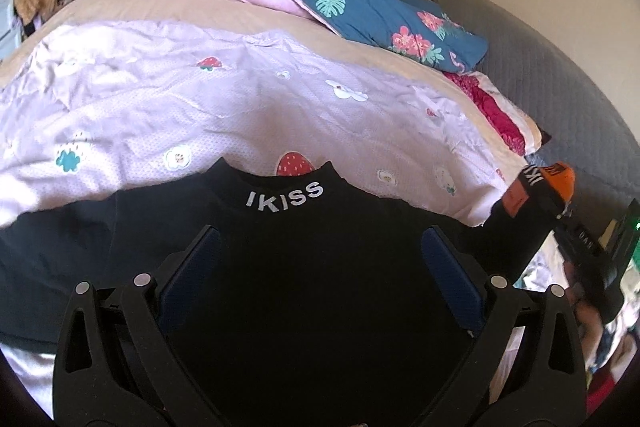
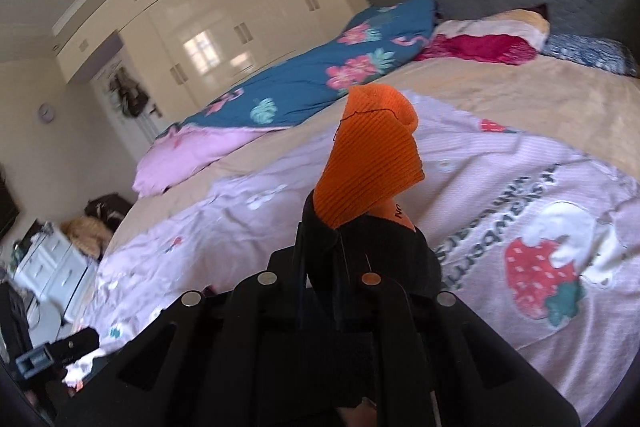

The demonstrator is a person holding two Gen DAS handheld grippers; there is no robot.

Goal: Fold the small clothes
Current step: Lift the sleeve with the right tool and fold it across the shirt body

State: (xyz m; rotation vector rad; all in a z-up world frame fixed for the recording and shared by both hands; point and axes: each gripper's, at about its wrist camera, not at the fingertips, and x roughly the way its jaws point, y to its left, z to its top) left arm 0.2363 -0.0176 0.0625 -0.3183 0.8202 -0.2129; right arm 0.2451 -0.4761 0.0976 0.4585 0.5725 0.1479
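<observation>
Two claws share one black sweatshirt (image 1: pixel 304 267) on the bed (image 2: pixel 520 95). Left claw (image 1: pixel 316 259) gapes wide above the sweatshirt's body, just behind its collar; right claw (image 2: pixel 340 239) pinches the orange cuff (image 2: pixel 372 155), raising that sleeve, probably for folding inward.

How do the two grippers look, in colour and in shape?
Both are matte black plastic. The left gripper has two long fingers lined with dark blue textured pads, black linkage arms with triangular cut-outs, and round silver pivot pins. The right gripper shows the same black linkage and silver pins.
</observation>
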